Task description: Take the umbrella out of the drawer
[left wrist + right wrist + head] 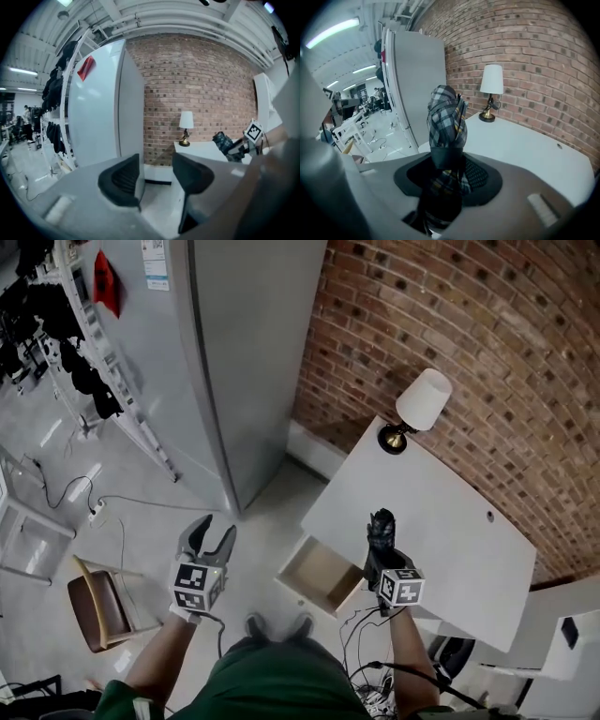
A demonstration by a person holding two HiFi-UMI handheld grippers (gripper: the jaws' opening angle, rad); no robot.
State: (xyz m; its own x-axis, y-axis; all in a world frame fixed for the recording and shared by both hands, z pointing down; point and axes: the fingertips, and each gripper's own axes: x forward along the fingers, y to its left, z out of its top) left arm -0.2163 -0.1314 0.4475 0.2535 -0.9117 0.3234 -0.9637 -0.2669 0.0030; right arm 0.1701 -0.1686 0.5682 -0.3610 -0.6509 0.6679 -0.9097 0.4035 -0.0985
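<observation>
Already outside open drawer (317,576): umbrella (382,527).

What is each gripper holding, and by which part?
The right gripper clamps the folded plaid umbrella by one end; the left gripper holds nothing.

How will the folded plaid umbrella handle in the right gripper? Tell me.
Probably soft outside: the umbrella has loose fabric folds bulging above a strap, so the fingers may sink in before meeting its stiff core. It stands up unsupported, so likely rigid lengthwise. Being round, it could roll if laid on the desk.
</observation>
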